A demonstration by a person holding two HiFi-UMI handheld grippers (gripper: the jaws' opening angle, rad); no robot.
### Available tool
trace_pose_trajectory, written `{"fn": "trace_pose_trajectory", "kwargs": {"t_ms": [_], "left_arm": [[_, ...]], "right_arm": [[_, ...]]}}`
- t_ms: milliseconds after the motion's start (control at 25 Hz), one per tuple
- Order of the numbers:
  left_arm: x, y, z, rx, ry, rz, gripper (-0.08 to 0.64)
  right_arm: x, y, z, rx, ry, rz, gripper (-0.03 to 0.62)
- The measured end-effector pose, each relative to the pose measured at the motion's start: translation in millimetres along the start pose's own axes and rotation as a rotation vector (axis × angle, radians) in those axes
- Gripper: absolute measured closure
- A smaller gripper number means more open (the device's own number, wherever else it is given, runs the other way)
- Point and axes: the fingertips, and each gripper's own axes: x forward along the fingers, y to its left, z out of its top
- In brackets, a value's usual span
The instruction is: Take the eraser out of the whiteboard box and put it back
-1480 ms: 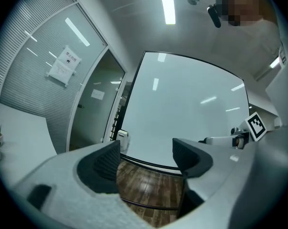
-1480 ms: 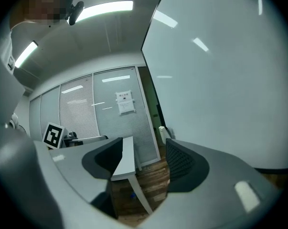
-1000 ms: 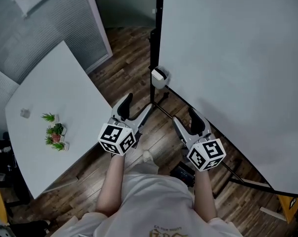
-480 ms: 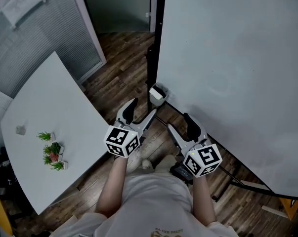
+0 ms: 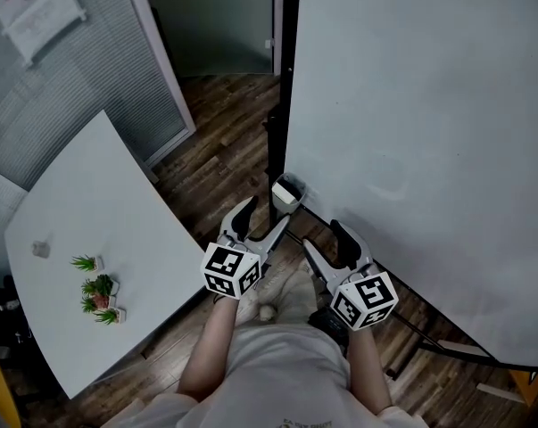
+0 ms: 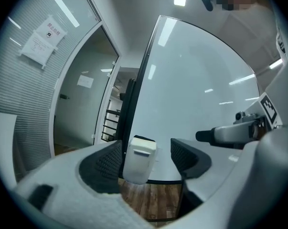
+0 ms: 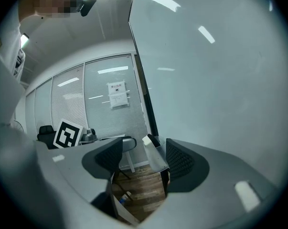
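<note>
Evidently the eraser (image 6: 144,138) sits inside the whiteboard box (image 5: 287,191), showing only as a dark strip at its top. The box hangs at the lower corner of the whiteboard (image 5: 411,105). My left tool (image 5: 263,216) has its jaws wide apart and empty, lined up on the box but short of it. The right tool (image 5: 322,236) is likewise spread and empty, just beside. I judge it best to come in above the box, pinch the dark edge squarely and lift straight up, clear of the box wall.

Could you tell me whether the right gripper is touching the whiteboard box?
Apart. The head view shows a clear gap between the right gripper and the whiteboard box.
</note>
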Motion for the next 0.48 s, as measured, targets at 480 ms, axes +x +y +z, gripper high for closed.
{"fn": "trace_pose_trajectory", "kwargs": {"t_ms": [480], "left_arm": [[17.8,6.7,-3.0,0.051,0.030,0.015,0.259]], "right_arm": [[10.1,-7.7,-4.0,-0.001,0.013,0.010,0.307]]}}
